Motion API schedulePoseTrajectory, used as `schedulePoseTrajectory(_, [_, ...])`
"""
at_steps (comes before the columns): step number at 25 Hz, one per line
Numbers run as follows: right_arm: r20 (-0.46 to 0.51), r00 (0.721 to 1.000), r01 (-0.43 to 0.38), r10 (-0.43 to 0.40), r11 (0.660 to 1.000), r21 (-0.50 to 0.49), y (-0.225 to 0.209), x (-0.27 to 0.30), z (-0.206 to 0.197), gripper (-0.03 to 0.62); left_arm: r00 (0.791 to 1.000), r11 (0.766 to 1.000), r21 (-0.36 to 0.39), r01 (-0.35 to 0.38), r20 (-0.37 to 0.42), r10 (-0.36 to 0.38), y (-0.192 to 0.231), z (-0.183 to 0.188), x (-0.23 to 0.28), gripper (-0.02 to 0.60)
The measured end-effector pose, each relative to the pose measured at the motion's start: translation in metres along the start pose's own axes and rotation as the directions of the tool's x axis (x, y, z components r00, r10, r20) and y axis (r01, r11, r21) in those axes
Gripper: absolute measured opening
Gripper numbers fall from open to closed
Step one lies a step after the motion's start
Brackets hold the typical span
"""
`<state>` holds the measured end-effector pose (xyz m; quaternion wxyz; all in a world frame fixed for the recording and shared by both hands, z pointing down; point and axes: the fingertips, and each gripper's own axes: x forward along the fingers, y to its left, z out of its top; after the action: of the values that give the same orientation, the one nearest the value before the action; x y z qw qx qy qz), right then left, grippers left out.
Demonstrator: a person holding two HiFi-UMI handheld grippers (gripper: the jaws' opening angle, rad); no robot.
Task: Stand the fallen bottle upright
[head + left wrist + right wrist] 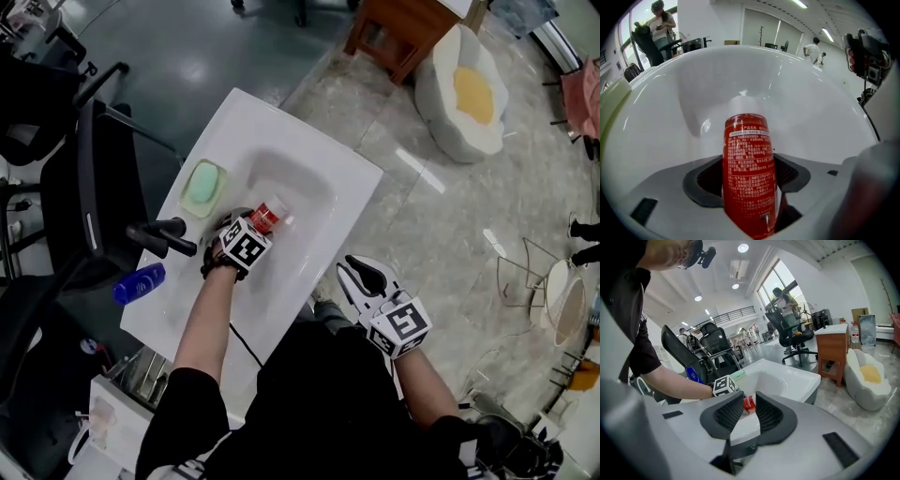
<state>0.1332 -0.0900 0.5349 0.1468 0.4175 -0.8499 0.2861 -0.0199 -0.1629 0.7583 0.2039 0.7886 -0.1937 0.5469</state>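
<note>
step: grasp fallen red-label plastic bottle in white sink | left claw released, straddling bottle | right claw released, empty | next: clench, tilt upright

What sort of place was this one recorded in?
Likely an open office or lab hall, not a bathroom: the white sink sits among office chairs, with a wooden table nearby.

The sink is smooth, glossy white, probably glazed ceramic, the bottle wears a shiny red label, the green soap on its left rim looks matt, the floor is polished stone and the far table is brown wood.
</note>
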Motion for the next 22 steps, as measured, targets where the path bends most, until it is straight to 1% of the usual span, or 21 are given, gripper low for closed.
schedulePoseTrajectory(4, [-0.009,1.0,0.018,-0.018,1.0,0.015,-0.003,-0.002,-0.003,0.094,1.0,1.0,0.016,0.008,-0.003,-0.008,0.0,0.003,0.001,0.319])
schedulePoseTrajectory(9, [-0.007,1.0,0.009,-0.009,1.0,0.0,0.002,-0.005,-0.003,0.094,1.0,1.0,-0.022,0.007,0.02,-0.006,0.0,0.004,0.0,0.304])
schedulePoseTrajectory(13, [0.004,1.0,0.005,-0.004,1.0,-0.015,0.004,-0.012,0.003,0.092,1.0,1.0,-0.021,0.006,0.027,-0.005,-0.014,0.001,-0.004,0.302])
schedulePoseTrajectory(15, [0.009,1.0,0.004,-0.003,1.0,-0.024,0.003,-0.016,0.004,0.092,0.998,1.0,-0.015,-0.008,0.059,0.008,-0.022,0.005,-0.011,0.302])
schedulePoseTrajectory(17, [0.013,1.0,0.001,0.0,0.999,-0.036,0.004,-0.022,0.006,0.092,0.994,0.999,-0.032,-0.027,0.108,0.031,-0.029,0.011,-0.021,0.302])
schedulePoseTrajectory(19, [0.02,1.0,-0.009,0.01,0.999,-0.048,0.006,-0.025,0.008,0.092,0.985,0.997,-0.063,-0.05,0.162,0.059,-0.034,0.016,-0.035,0.302])
schedulePoseTrajectory(22, [0.041,0.998,-0.043,0.046,0.997,-0.07,0.013,-0.024,0.016,0.092,0.967,0.99,-0.107,-0.097,0.226,0.119,-0.033,0.016,-0.059,0.302])
